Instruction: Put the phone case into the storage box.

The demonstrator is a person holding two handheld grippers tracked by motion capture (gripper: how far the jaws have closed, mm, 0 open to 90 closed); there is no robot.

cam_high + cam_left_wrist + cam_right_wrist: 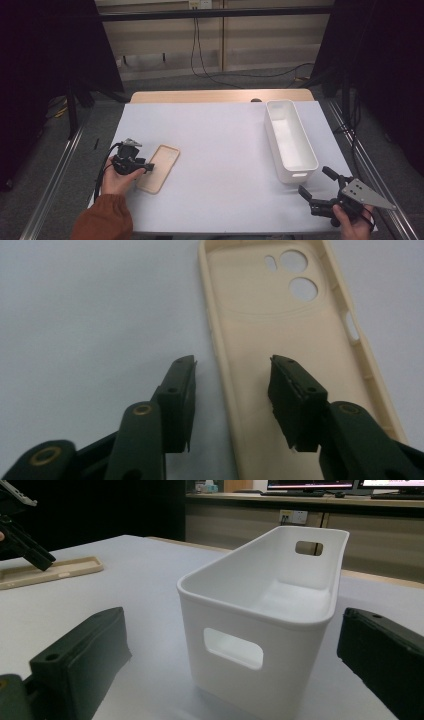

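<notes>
A beige phone case (159,168) lies open side up on the white table top (225,150), at the left front. My left gripper (148,167) is open, and its jaws straddle the case's near long edge. In the left gripper view one jaw stands over the bare table and the other over the inside of the case (285,330), with the camera cut-outs at the far end. My right gripper (315,181) is open at the right front, pointing at the near end of a white bin (300,173). Nothing sits between its fingers.
The bin (280,680) is empty, long and narrow, with handle holes in both ends, and stands along the table's right side. In the right gripper view the case (50,571) lies far left. Metal rails run along both table sides. Cables hang at the back.
</notes>
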